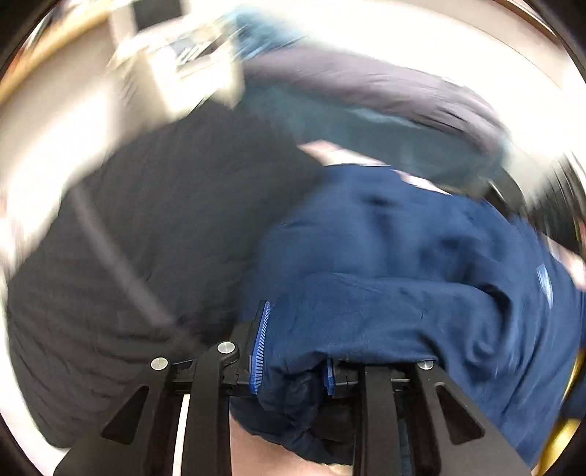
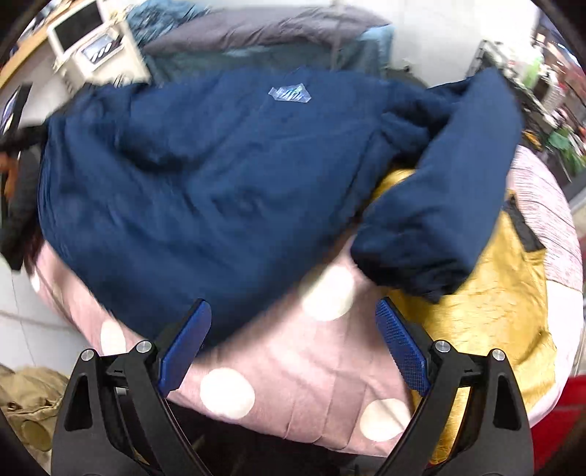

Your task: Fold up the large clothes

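A navy blue jacket [image 2: 205, 175] lies spread on a pink bedcover with white dots [image 2: 285, 384]. One sleeve [image 2: 450, 190] is bent across a yellow garment. In the right wrist view my right gripper [image 2: 293, 348] hangs open above the bedcover, just below the jacket's lower edge, with nothing between its blue pads [image 2: 403, 351]. In the blurred left wrist view my left gripper [image 1: 293, 369] is shut on a bunched fold of the navy jacket [image 1: 403, 263], and the cloth drapes over its right finger.
A yellow garment [image 2: 494, 300] lies under the sleeve at the right. A black garment [image 1: 146, 238] fills the left of the left wrist view. Grey and teal bedding [image 2: 263, 33] lies behind the jacket. A white cabinet [image 2: 91, 47] stands at the back left, an olive garment [image 2: 25, 406] on the floor.
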A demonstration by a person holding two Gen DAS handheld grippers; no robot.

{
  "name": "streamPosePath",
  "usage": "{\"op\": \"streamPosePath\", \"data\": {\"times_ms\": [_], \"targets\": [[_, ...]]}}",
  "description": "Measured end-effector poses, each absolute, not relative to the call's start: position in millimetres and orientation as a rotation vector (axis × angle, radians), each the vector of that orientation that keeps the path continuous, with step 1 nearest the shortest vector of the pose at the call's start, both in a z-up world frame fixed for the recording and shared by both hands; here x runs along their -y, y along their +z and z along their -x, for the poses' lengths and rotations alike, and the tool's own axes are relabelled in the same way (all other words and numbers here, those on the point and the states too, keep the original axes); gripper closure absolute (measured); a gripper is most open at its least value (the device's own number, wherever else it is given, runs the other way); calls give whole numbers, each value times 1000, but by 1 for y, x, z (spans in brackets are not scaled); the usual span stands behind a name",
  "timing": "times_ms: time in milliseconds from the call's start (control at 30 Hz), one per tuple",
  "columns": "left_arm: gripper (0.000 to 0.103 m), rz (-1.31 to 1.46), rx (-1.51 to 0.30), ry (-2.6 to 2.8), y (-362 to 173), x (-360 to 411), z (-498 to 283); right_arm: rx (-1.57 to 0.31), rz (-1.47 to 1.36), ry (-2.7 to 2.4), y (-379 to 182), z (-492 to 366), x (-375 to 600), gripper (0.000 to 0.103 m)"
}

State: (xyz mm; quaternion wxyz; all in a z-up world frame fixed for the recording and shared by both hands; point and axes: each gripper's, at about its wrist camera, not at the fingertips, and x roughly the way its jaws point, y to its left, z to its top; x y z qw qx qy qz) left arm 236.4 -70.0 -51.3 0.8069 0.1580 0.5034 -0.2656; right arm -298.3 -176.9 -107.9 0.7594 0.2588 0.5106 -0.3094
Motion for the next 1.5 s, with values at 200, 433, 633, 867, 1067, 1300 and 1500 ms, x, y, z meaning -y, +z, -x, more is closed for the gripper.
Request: {"op": "streamPosePath", "data": {"times_ms": [200, 433, 633, 867, 1067, 1300, 1500], "targets": [[79, -436, -1153, -522, -94, 56, -251, -1219, -590, -561, -142, 284, 163, 13], [79, -455, -1153, -537, -99, 52, -240, -1037, -538, -738, -105, 288, 169, 13], [79, -494, -1139, -556, -98, 50, -238, -782, -716, -888, -55, 334, 204, 13], [79, -499, -1153, -556, -102, 56, -244, -1092, -855, -550, -157, 290, 171, 13], [79, -519, -1170, -571, -102, 57, -247, -1090, -1006, -352, -220, 240, 153, 13], [79, -532, -1182, -591, -98, 60, -244, -936, -1206, -428, -210, 248, 178, 92], [80, -518, -1216, -746, -65, 49, -206, -661, -1138, -466, -47, 329, 220, 94]]}}
